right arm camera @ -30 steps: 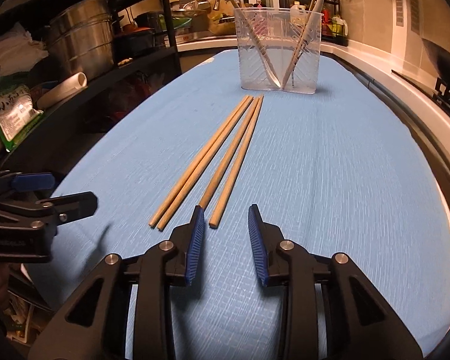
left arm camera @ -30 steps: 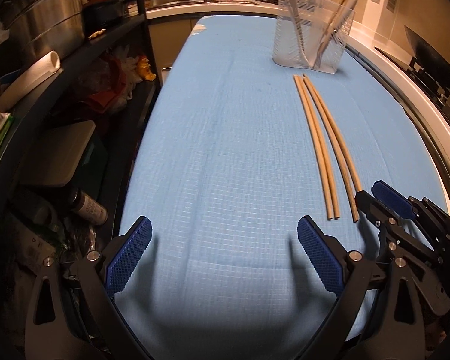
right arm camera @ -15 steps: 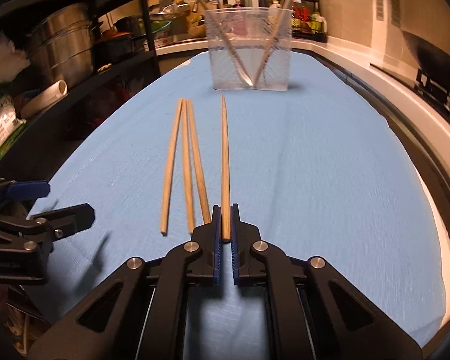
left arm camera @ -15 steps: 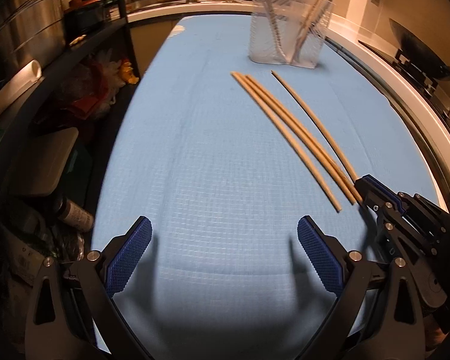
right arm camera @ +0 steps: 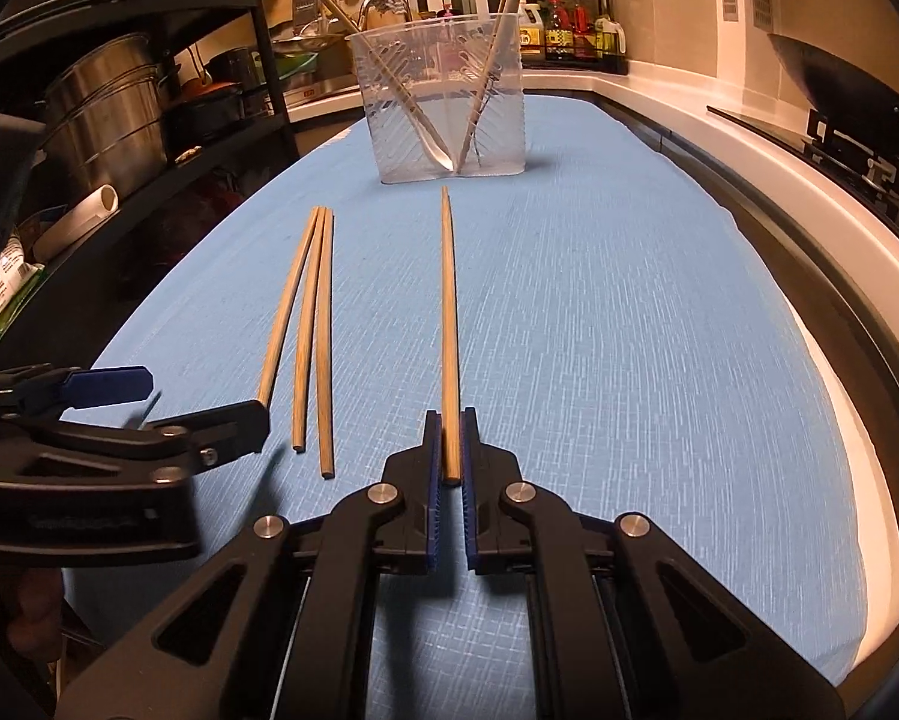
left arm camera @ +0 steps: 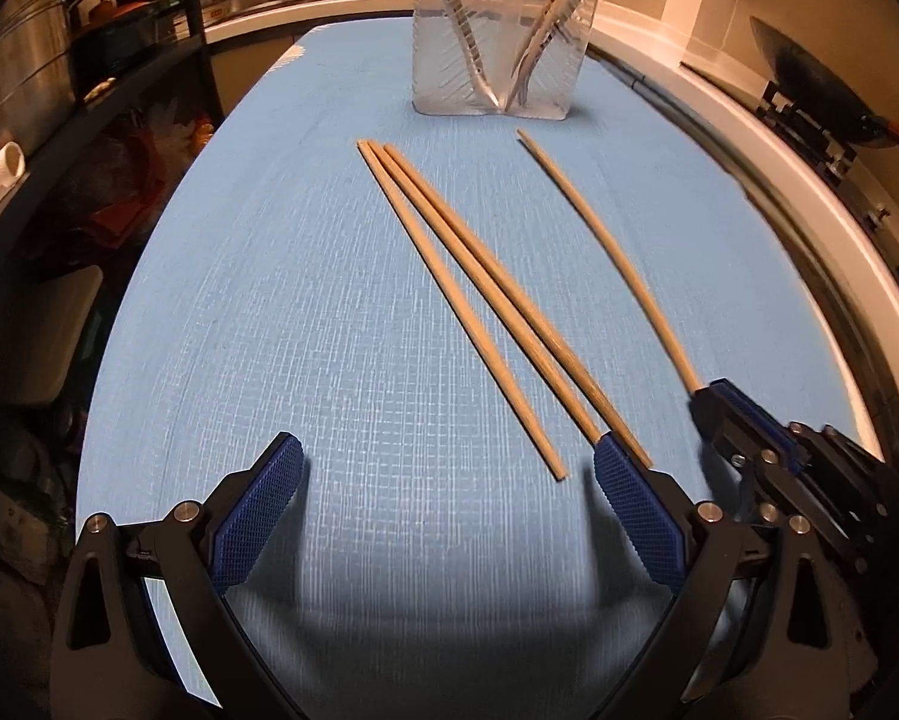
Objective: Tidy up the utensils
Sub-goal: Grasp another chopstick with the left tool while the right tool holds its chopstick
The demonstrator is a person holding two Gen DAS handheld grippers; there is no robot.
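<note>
Right wrist: blue cloth (right arm camera: 629, 330) covers kitchen counter (right arm camera: 797, 192).

Four long, thin, light wooden chopsticks are out on the blue woven cloth over the tabletop (right arm camera: 629, 330): three lie together in a loose bundle (right arm camera: 311, 324) (left arm camera: 479, 300), and one single chopstick (right arm camera: 448, 324) (left arm camera: 611, 258) stands apart from them. One clear ribbed plastic container (right arm camera: 449, 102) (left arm camera: 500, 42) stands at the far end; it holds several utensils leaning against its walls, too blurred through the plastic to count surely. Two black grippers with blue pads are in view, a left gripper (left arm camera: 449, 510) and a right gripper (right arm camera: 449, 468).
</note>
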